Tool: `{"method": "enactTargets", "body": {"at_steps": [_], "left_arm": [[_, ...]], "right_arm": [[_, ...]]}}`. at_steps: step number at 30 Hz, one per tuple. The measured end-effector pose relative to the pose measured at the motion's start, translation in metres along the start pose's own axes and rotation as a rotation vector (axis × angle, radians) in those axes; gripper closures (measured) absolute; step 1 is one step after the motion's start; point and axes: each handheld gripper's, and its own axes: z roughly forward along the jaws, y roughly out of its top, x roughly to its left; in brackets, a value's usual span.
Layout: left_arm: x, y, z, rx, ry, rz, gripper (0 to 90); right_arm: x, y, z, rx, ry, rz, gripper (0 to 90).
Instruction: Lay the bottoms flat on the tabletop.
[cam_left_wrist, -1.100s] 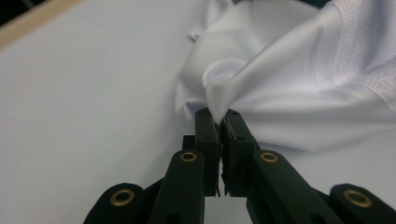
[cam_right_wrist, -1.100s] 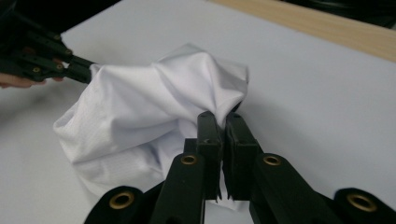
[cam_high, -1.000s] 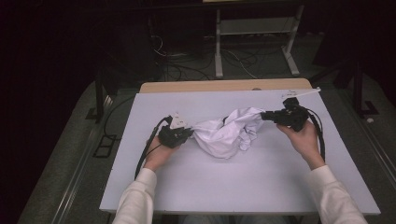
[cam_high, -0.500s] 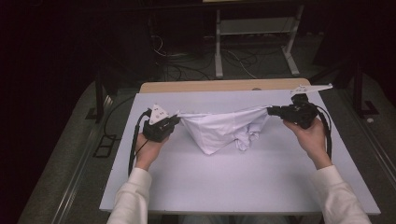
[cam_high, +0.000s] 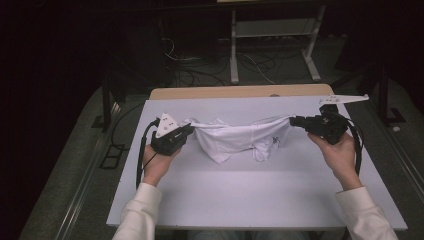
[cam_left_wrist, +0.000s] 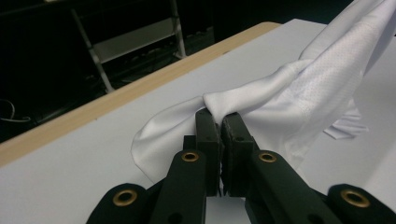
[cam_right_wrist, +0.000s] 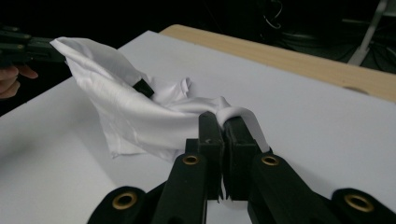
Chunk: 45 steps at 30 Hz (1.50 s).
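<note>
Both fingers' clamps hide white garment (cam_high: 235, 140) edges

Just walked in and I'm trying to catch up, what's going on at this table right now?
A person holds a gripper in each hand, and both are clamped on a white garment. The left gripper pinches one end, the right gripper the other. The cloth hangs stretched between them above the white table, its middle sagging down, not yet laid flat.
</note>
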Motion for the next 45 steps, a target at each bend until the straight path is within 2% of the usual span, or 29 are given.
{"method": "enactTargets", "body": {"at_steps": [3,5,8,12,16,20,27,30,35,40,42,45], "left_arm": [[0.001,-0.006,-0.004,0.008,-0.006,-0.017,86.4],[0.0,-0.008,-0.007,0.016,-0.005,-0.019,86.5],[-0.005,-0.015,-0.011,0.018,-0.026,-0.049,86.5],[-0.011,-0.023,-0.01,0.055,-0.045,-0.049,86.3],[-0.015,-0.028,-0.008,0.077,-0.06,-0.047,86.1],[-0.018,-0.033,-0.007,0.108,-0.067,-0.035,85.9],[-0.022,-0.039,-0.01,0.142,-0.071,-0.018,85.6],[-0.026,-0.042,-0.012,0.16,-0.088,-0.016,85.0],[-0.033,-0.045,-0.013,0.203,-0.115,0.011,83.6],[-0.039,-0.046,-0.016,0.219,-0.14,0.023,82.1],[-0.04,-0.047,-0.018,0.228,-0.14,0.019,78.8],[-0.041,-0.051,-0.021,0.235,-0.118,0.004,67.3]], "right_arm": [[0.0,-0.013,0.0,0.018,0.024,0.033,85.9],[0.002,-0.023,0.001,0.057,0.033,0.041,85.9],[0.007,-0.042,0.003,0.114,0.052,0.071,85.9],[0.014,-0.069,0.004,0.186,0.066,0.106,85.8],[0.017,-0.085,0.005,0.247,0.084,0.135,85.6],[0.023,-0.091,0.009,0.3,0.086,0.127,85.6],[0.028,-0.097,0.01,0.334,0.094,0.115,85.5],[0.029,-0.1,0.009,0.356,0.098,0.115,85.3],[0.025,-0.106,0.01,0.393,0.098,0.148,85.1],[0.021,-0.108,0.008,0.403,0.101,0.161,85.2],[0.021,-0.109,0.008,0.408,0.097,0.161,85.3],[0.021,-0.109,0.008,0.413,0.088,0.171,85.3]]}}
